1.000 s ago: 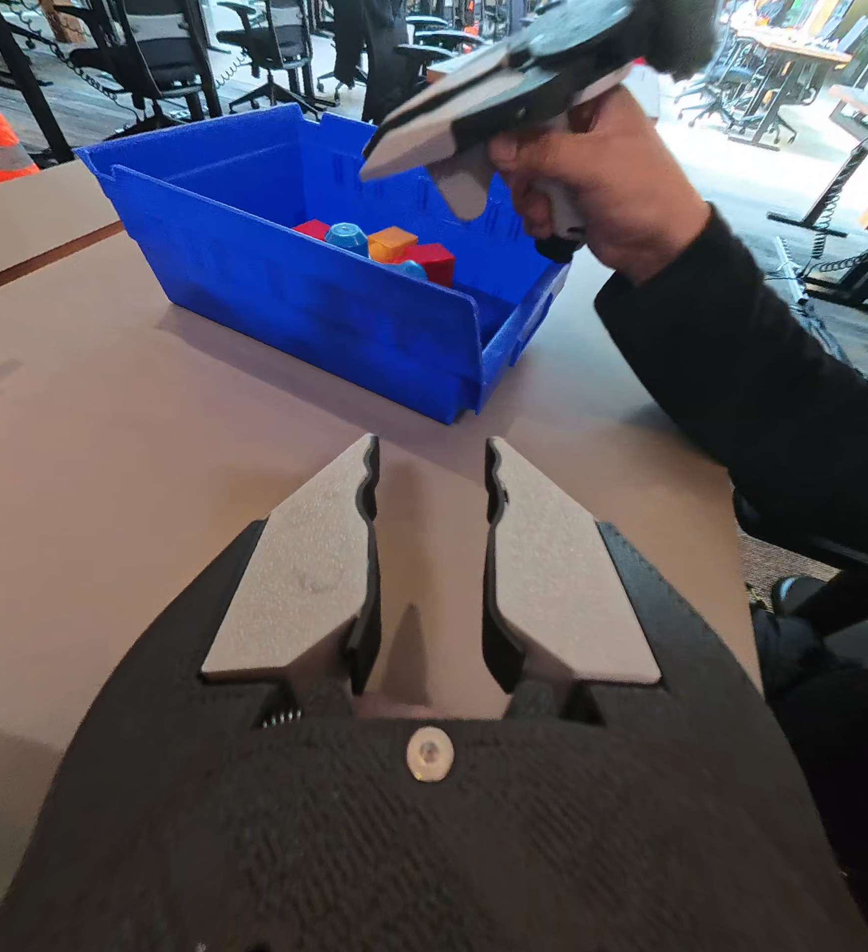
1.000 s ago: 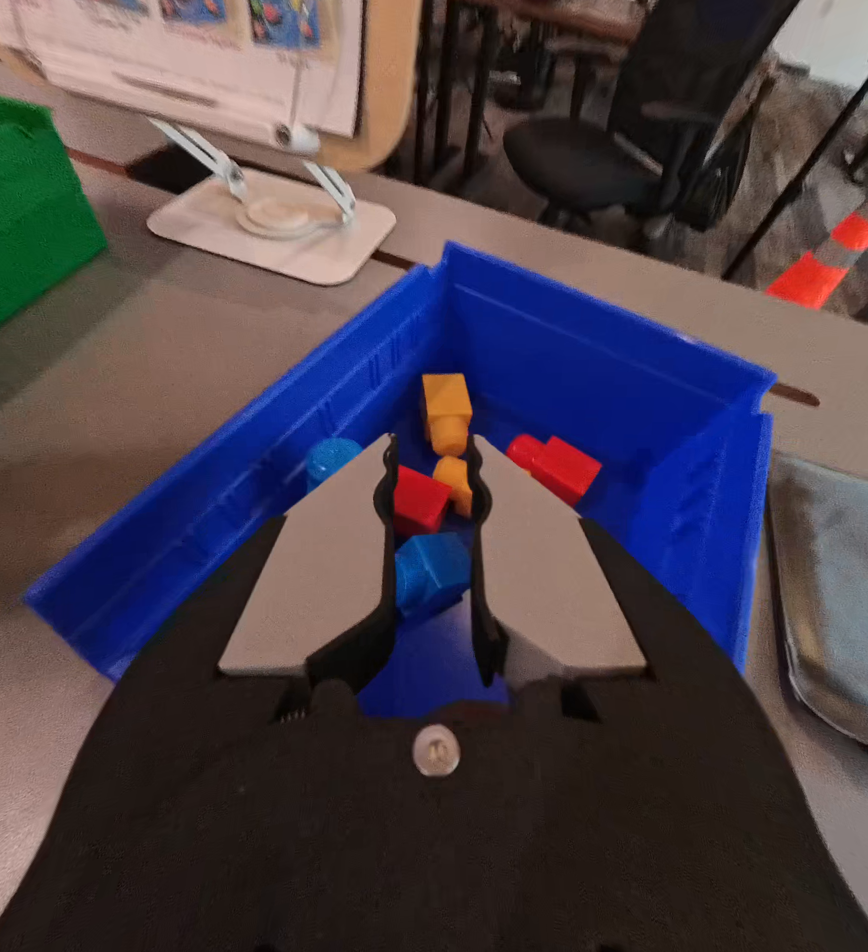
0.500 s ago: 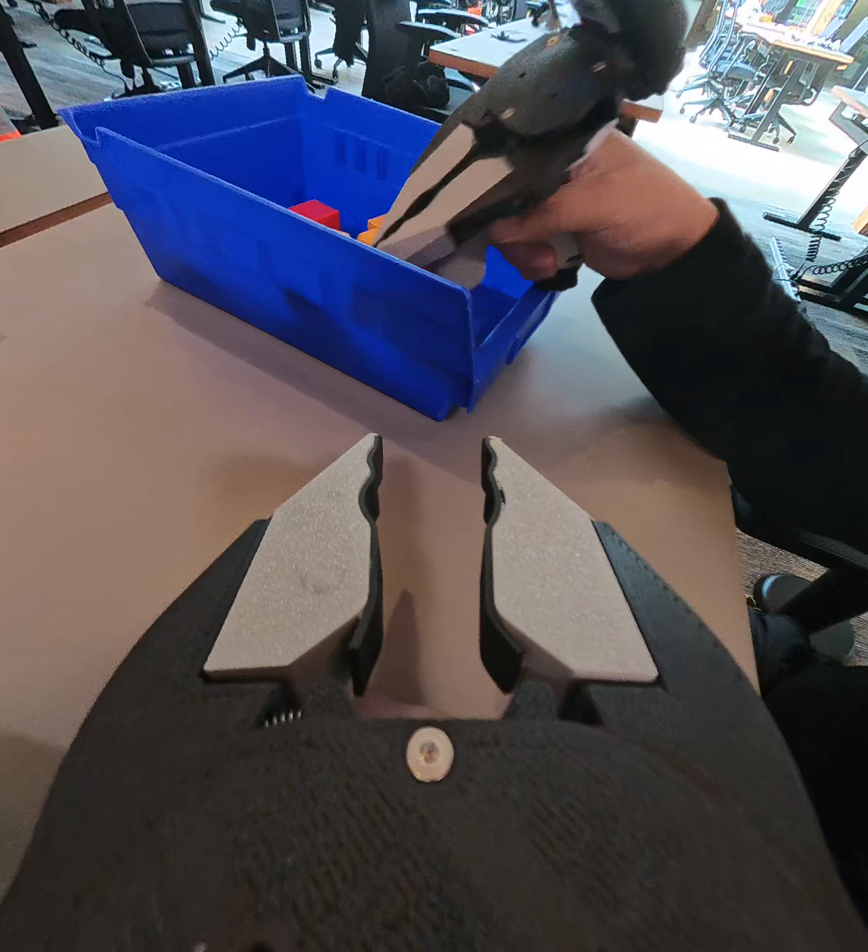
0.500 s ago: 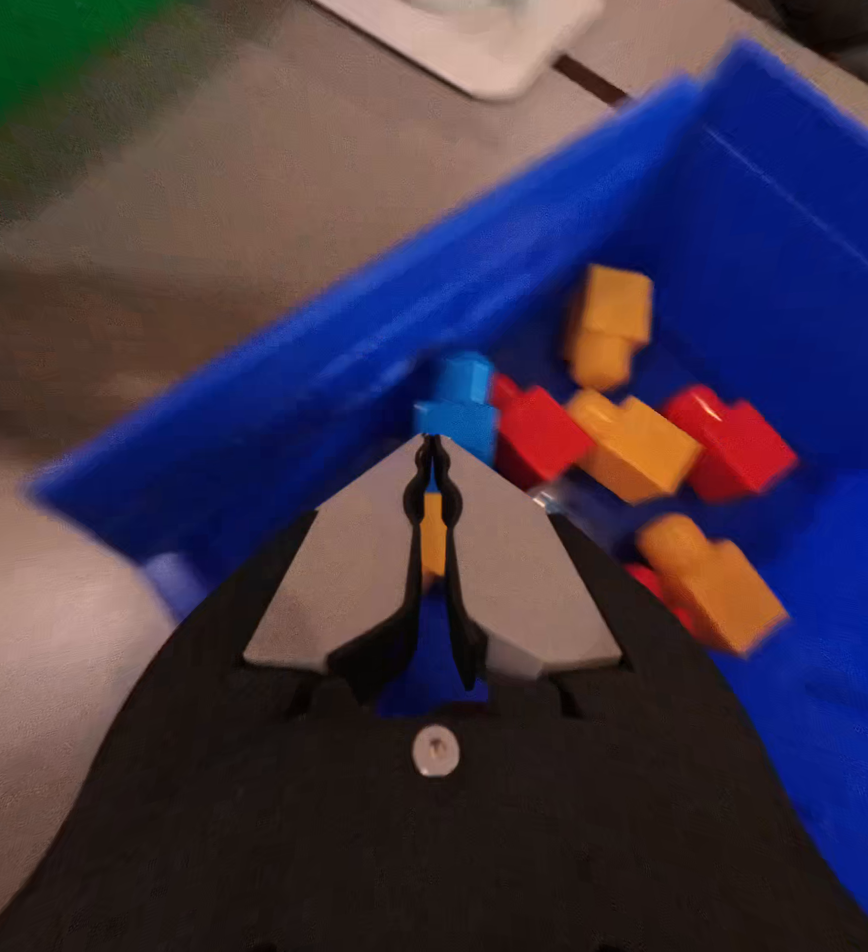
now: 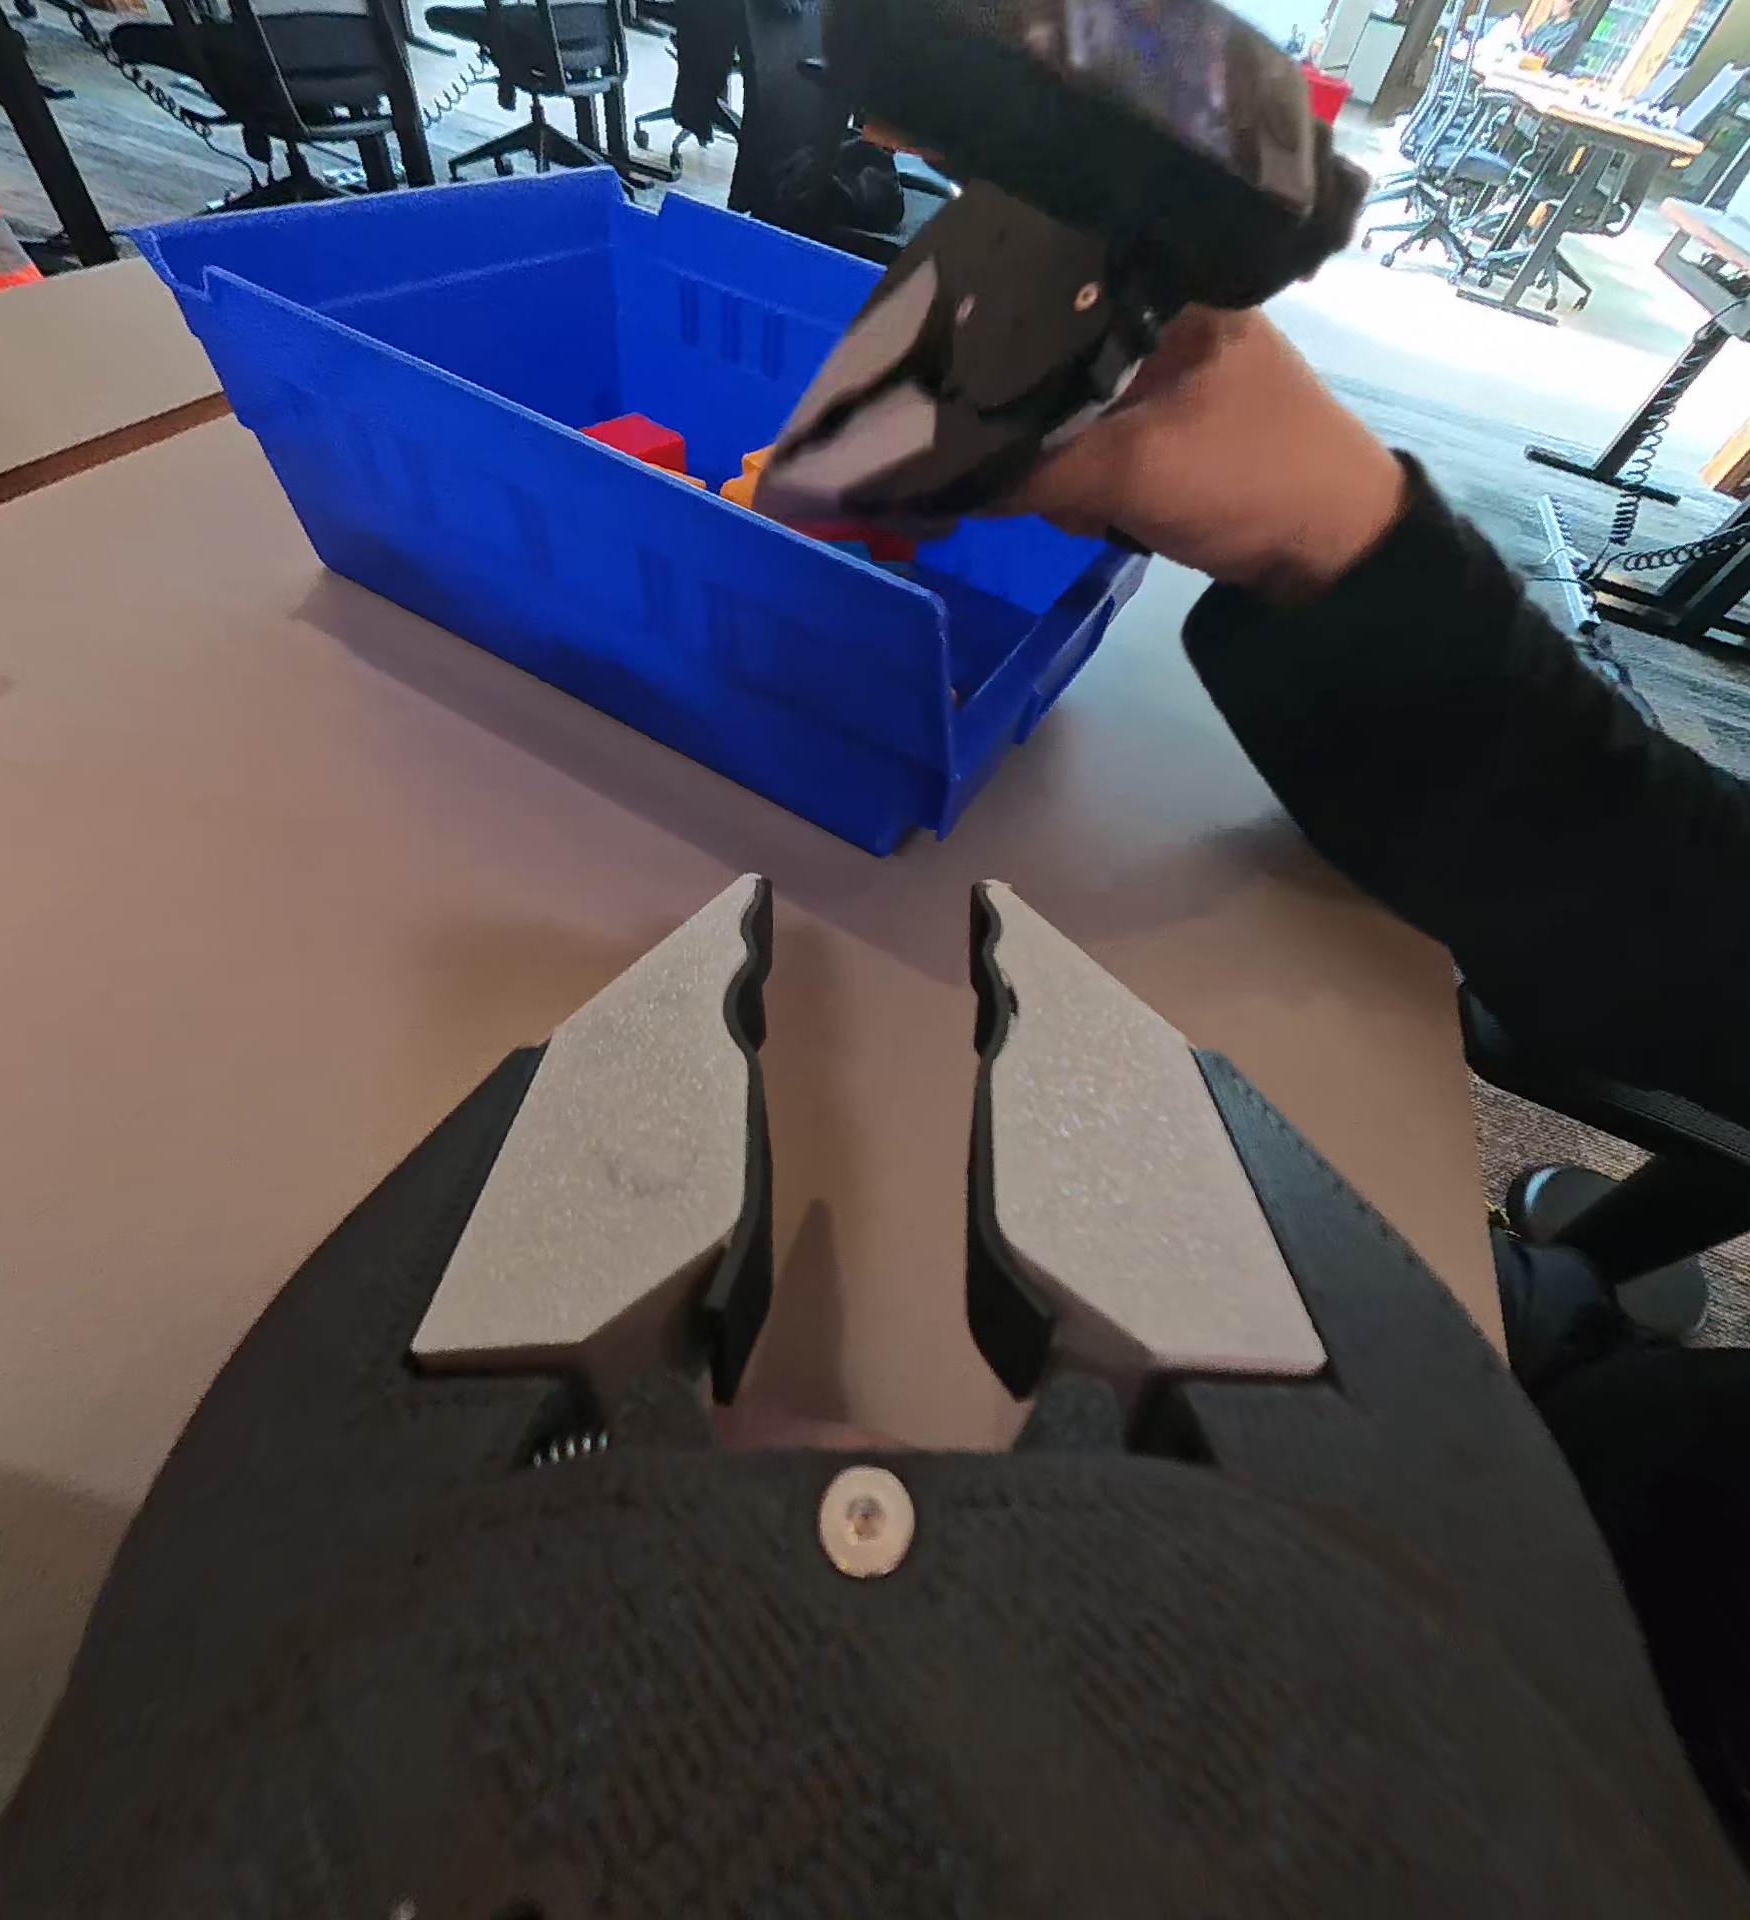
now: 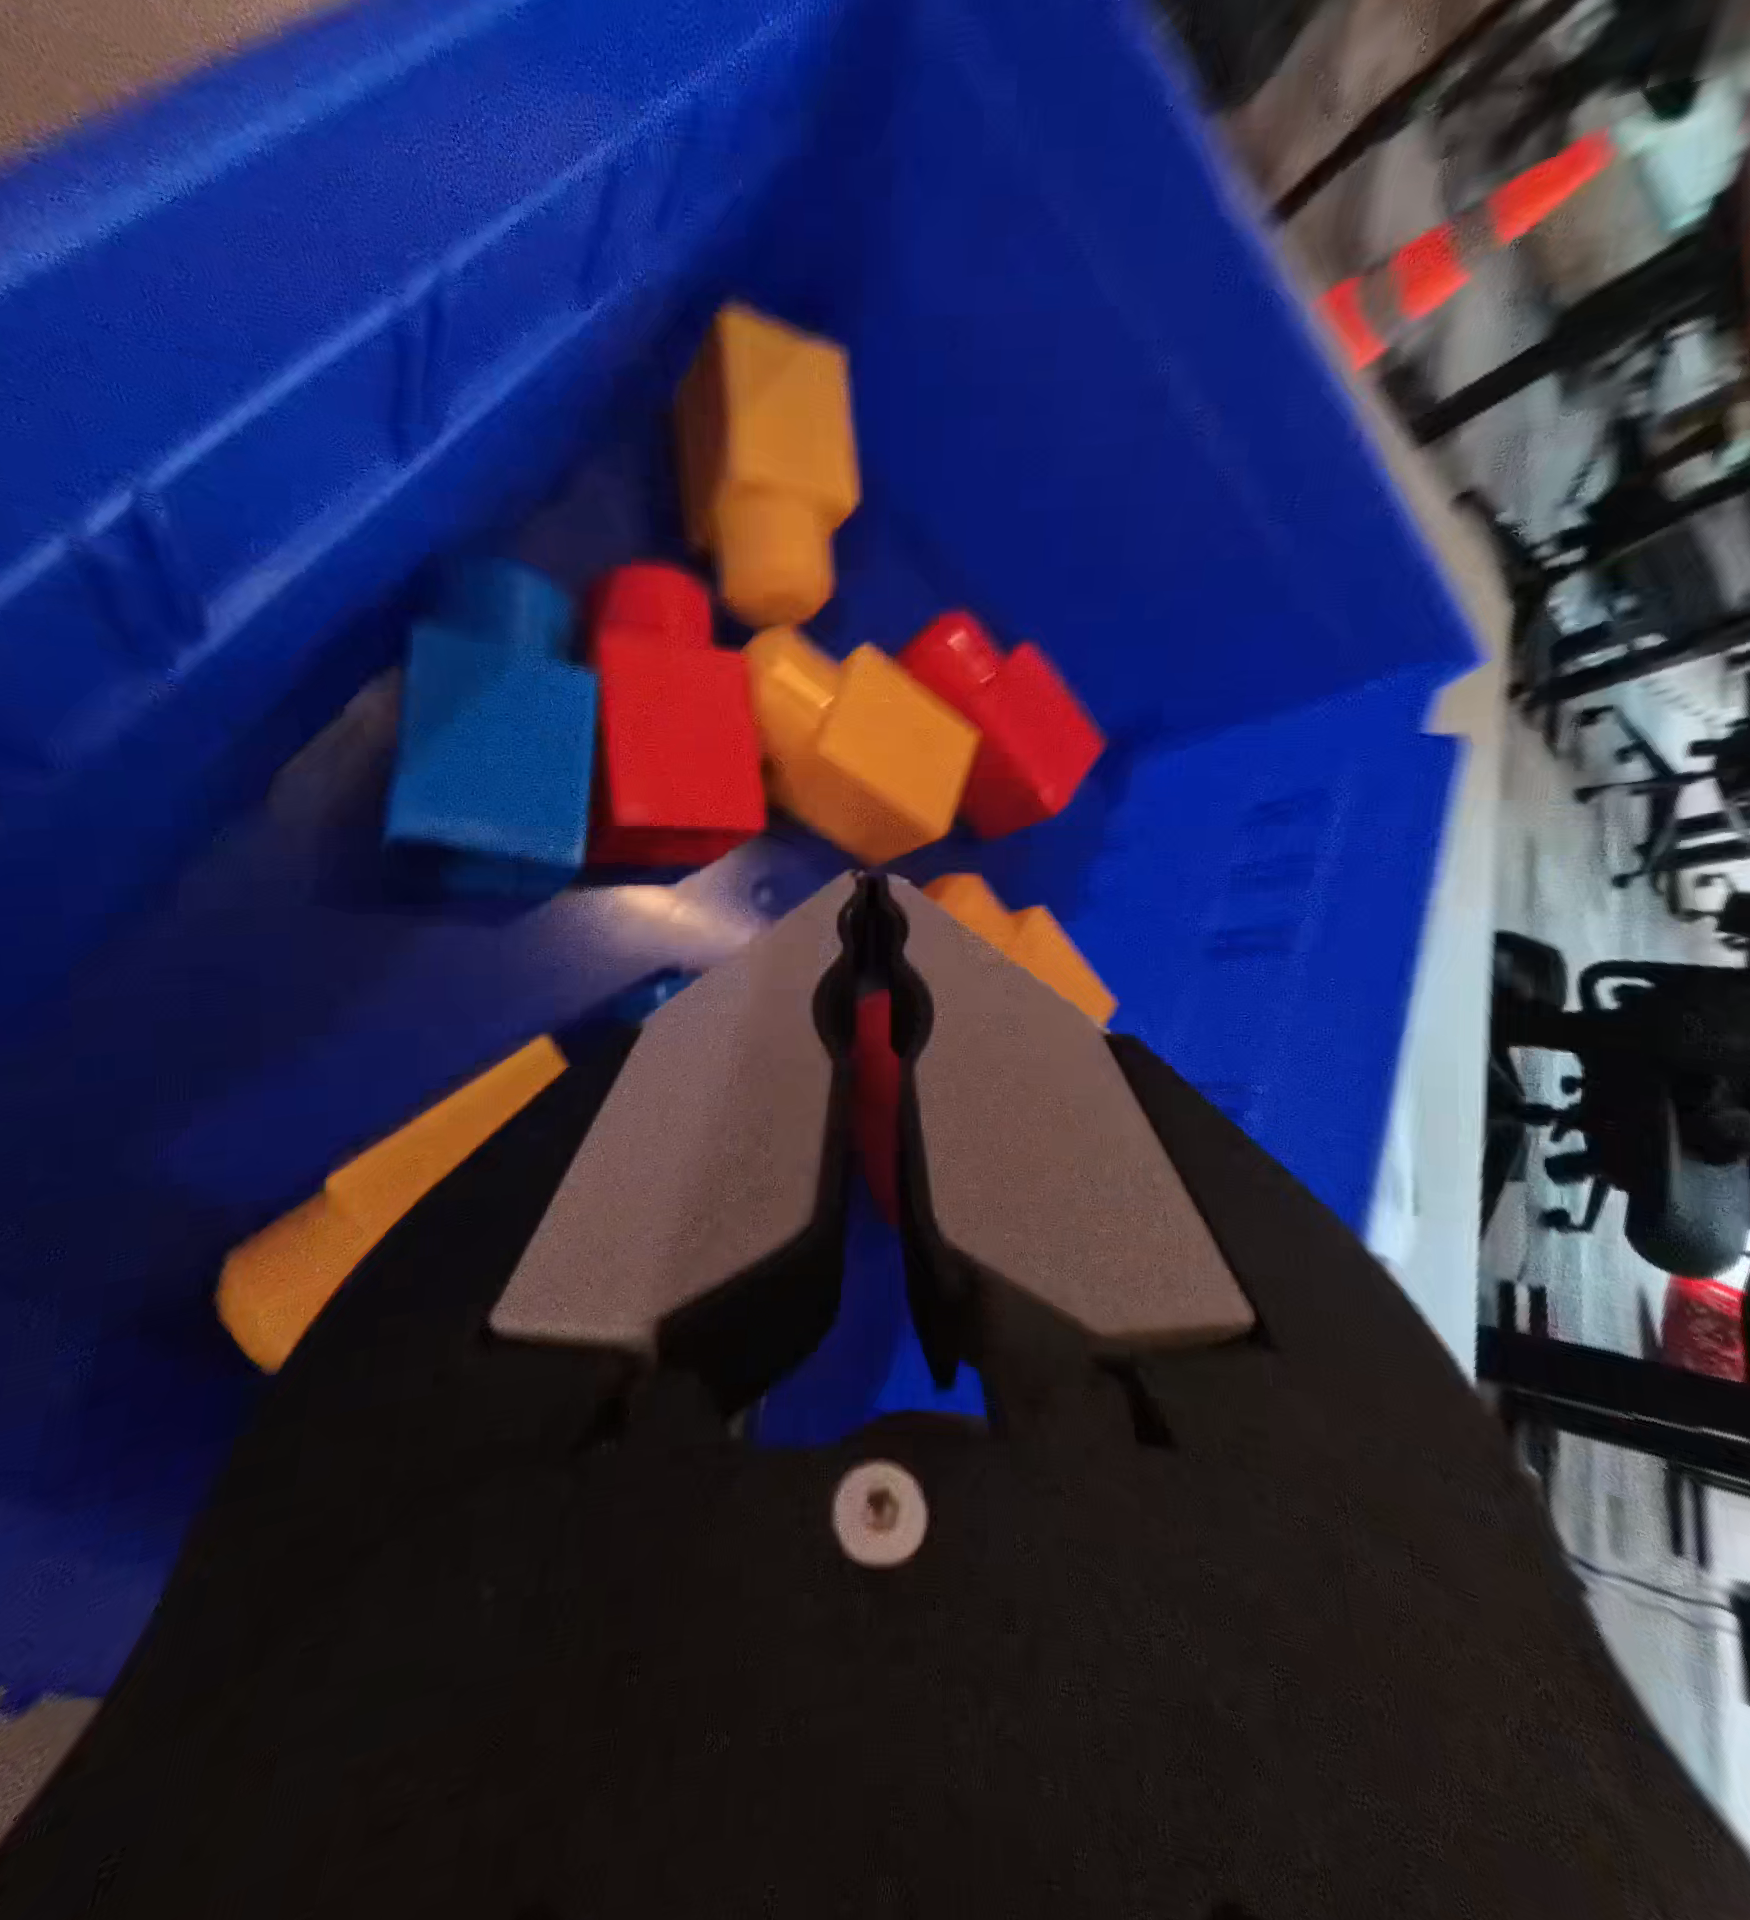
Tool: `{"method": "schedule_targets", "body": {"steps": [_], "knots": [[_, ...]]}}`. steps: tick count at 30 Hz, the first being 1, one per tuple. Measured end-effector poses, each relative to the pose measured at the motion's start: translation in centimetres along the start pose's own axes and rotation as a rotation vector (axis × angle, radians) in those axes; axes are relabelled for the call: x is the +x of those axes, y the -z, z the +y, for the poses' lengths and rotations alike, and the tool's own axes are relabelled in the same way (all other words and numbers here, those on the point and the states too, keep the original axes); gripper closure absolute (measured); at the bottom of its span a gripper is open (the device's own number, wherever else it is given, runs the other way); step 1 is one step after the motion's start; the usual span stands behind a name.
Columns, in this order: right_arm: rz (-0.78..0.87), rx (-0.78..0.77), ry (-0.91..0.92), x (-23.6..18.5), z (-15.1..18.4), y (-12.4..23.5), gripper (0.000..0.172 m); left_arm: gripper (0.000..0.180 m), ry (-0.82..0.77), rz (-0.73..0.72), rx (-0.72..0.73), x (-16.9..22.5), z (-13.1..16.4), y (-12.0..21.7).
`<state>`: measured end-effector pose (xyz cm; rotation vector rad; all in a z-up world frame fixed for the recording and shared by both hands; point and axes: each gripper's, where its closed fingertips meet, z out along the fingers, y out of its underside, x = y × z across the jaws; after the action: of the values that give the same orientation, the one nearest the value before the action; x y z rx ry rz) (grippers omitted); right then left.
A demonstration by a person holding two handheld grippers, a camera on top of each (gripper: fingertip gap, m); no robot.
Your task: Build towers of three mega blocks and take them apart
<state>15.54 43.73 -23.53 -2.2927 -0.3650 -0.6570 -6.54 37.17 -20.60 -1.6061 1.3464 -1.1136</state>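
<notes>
Since before, my right tongs [image 6: 869,883] dipped into the blue bin [image 6: 435,260] and pinched together, tips touching. Colored blocks [image 6: 679,727] lie just ahead. My left tongs [image 5: 869,904] stay apart over the desk [image 5: 227,883].

Blocks [image 6: 679,727] in the bin [image 5: 538,540] on the table [image 5: 175,935], chairs [image 5: 559,83] behind.

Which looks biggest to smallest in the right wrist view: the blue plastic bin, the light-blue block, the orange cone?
1. Blue plastic bin
2. Light-blue block
3. Orange striped cone, though it stands far back, so its small look is unsure.
</notes>
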Motion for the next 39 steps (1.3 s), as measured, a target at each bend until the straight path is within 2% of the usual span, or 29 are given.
{"method": "schedule_targets", "body": {"steps": [1, 2, 4, 5, 6, 7, 8, 9, 10, 11, 12, 14, 17, 18, 20, 23, 24, 26, 29, 30, 31, 34, 35, 36, 37, 38, 39], "knots": [[0.012, 0.147, -0.082, 1.0, -2.2, 1.6, 0.172, 0.144, -0.001, -0.001, 0.002, 0.0, -0.1, 0.1], [-0.059, 0.351, -0.187, 1.1, -5.1, 4.1, 0.172, 0.143, -0.003, 0.0, 0.005, 0.1, -0.1, 0.1], [-0.296, 0.737, -0.344, -0.2, -9.5, 9.6, 0.172, 0.139, -0.007, -0.006, 0.005, 0.0, -0.2, 0.1], [-0.411, 0.841, -0.342, -1.4, -10.6, 11.5, 0.172, 0.135, -0.01, -0.011, 0.001, -0.1, -0.1, 0.1], [-0.485, 0.88, -0.319, -2.5, -11.1, 12.6, 0.172, 0.129, -0.011, -0.013, -0.005, -0.2, 0.0, 0.2], [-0.525, 0.899, -0.29, -3.7, -11.6, 13.1, 0.144, 0.122, -0.01, -0.011, -0.015, -0.2, 0.3, 0.2], [-0.573, 0.914, -0.249, -5.2, -12.1, 13.6, 0.109, 0.115, -0.008, 0.002, -0.033, -0.1, 0.8, 0.2], [-0.664, 0.916, -0.19, -7.4, -12.3, 14.4, 0.086, 0.106, -0.003, 0.021, -0.064, 0.1, 1.4, 0.2], [-0.78, 0.905, -0.122, -9.8, -12.3, 15.5, 0.073, 0.099, 0.004, 0.025, -0.099, 0.2, 2.1, 0.3], [-0.834, 0.895, -0.065, -11.3, -12.2, 16.2, 0.079, 0.098, 0.01, 0.021, -0.118, 0.4, 2.5, 0.7], [-0.811, 0.906, -0.04, -11.8, -12.4, 16.5, 0.085, 0.098, 0.011, 0.027, -0.11, 0.9, 2.4, 1.4], [-0.756, 0.959, -0.022, -11.7, -12.8, 17.3, 0.087, 0.101, 0.008, 0.012, -0.015, 1.6, 0.4, 4.1], [-0.754, 0.97, -0.071, -10.8, -12.9, 17.5, 0.094, 0.124, 0.044, -0.167, 0.067, -1.4, -2.6, 10.5], [-0.77, 0.962, -0.096, -10.5, -12.8, 17.4, 0.095, 0.125, 0.045, -0.21, 0.027, -2.9, -2.8, 12.8], [-0.801, 0.942, -0.137, -10.2, -12.7, 17.1, 0.097, 0.12, 0.024, -0.265, -0.165, -6.2, -1.3, 16.8], [-0.834, 0.953, -0.159, -9.9, -12.7, 17.6, 0.097, 0.118, 0.069, -0.132, -0.529, -9.0, 3.3, 21.0], [-0.838, 0.959, -0.158, -9.9, -12.7, 17.7, 0.098, 0.119, 0.074, -0.144, -0.612, -10.5, 4.5, 21.8], [-0.825, 0.957, -0.139, -10.0, -12.7, 17.7, 0.101, 0.121, 0.059, -0.164, -0.768, -12.8, 6.9, 22.6], [-0.79, 0.918, -0.112, -10.3, -12.4, 16.7, 0.102, 0.118, 0.023, -0.089, -1.02, -13.2, 11.5, 22.9], [-0.792, 0.902, -0.108, -10.4, -12.3, 16.4, 0.102, 0.123, 0.008, -0.086, -1.069, -13.5, 12.5, 22.9], [-0.799, 0.889, -0.107, -10.6, -12.2, 16.2, 0.102, 0.129, 0.028, -0.056, -1.053, -13.3, 12.4, 22.2], [-0.817, 0.868, -0.103, -10.9, -12.0, 16.1, 0.103, 0.121, 0.067, -0.043, -1.015, -13.5, 12.3, 20.4], [-0.818, 0.87, -0.099, -11.0, -12.0, 16.2, 0.104, 0.12, 0.03, -0.096, -1.025, -14.4, 12.6, 19.9], [-0.814, 0.876, -0.092, -11.0, -12.0, 16.3, 0.104, 0.137, -0.077, -0.242, -1.069, -16.9, 13.1, 19.9], [-0.806, 0.883, -0.087, -10.9, -12.1, 16.4, 0.105, 0.134, -0.194, -0.422, -1.098, -19.8, 12.9, 20.3], [-0.796, 0.89, -0.082, -10.9, -12.1, 16.5, 0.105, 0.13, -0.232, -0.528, -1.059, -21.4, 11.9, 20.1], [-0.788, 0.896, -0.078, -10.8, -12.1, 16.5, 0.106, 0.133, -0.207, -0.546, -1.014, -21.7, 11.3, 19.7]]}}
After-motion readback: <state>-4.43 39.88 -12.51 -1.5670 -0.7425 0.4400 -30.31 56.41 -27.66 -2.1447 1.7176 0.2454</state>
